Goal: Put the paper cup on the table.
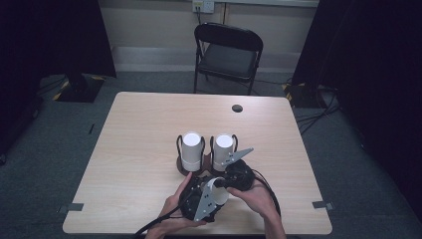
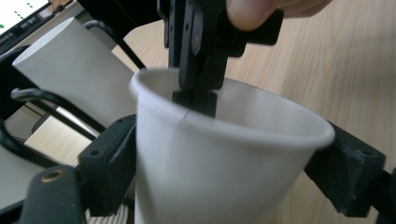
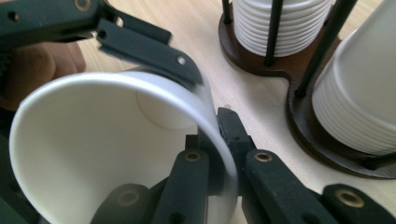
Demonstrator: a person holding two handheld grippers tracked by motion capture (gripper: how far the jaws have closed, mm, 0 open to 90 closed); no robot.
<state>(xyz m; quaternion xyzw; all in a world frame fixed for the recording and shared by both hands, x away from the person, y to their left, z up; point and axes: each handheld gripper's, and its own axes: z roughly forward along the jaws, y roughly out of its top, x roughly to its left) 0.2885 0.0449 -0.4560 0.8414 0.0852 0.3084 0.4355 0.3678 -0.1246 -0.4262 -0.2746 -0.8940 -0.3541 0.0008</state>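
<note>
Between the two grippers, low over the near edge of the counter (image 1: 129,149), a white paper cup (image 2: 224,158) is held at both ends: the left gripper (image 2: 229,154) is clamped across its wall, and the right gripper (image 3: 222,154) pinches its rim with one jaw inside. The cup looks light, thin and easily crushed, so a gentle squeeze near the rolled rim, its stiffest part, seems wisest. Beyond the right gripper stands a dark holder (image 3: 299,112) with two cup stacks (image 3: 275,28).
</note>
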